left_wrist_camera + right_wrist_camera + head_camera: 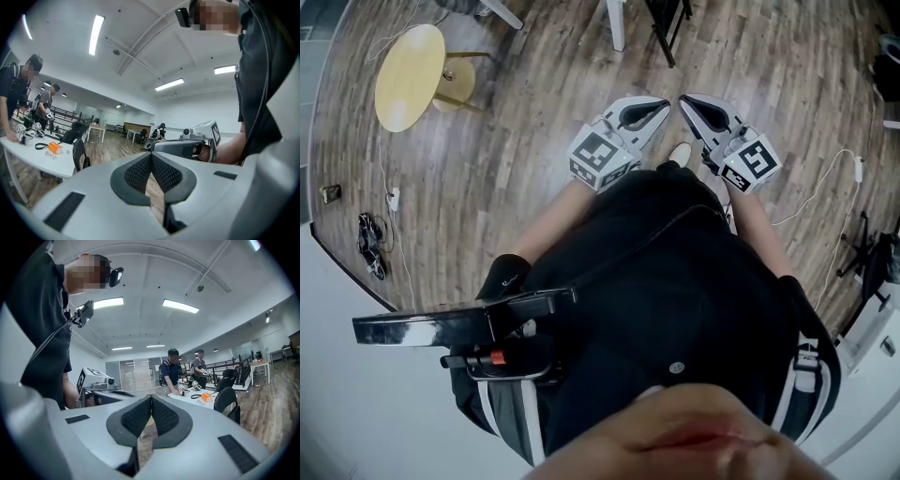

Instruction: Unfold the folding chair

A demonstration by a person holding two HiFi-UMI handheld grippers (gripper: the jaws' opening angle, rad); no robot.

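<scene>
Grey left claw point(664, 103), right claw point(683, 99) each closed, empty; dark frame point(667, 33) cut off above

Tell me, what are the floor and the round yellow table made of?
Floor: looks like wood or wood-look planks, brown with a slight sheen; you can see long boards and grain streaks.
Round yellow table: top seems smooth painted wood or plastic, pale yellow and even; its legs look like light wood.

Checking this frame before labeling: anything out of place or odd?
Nothing spilled or broken. The left gripper and right gripper are both shut, holding nothing, over the wood floor. Loose cables lie on it at far left.
</scene>
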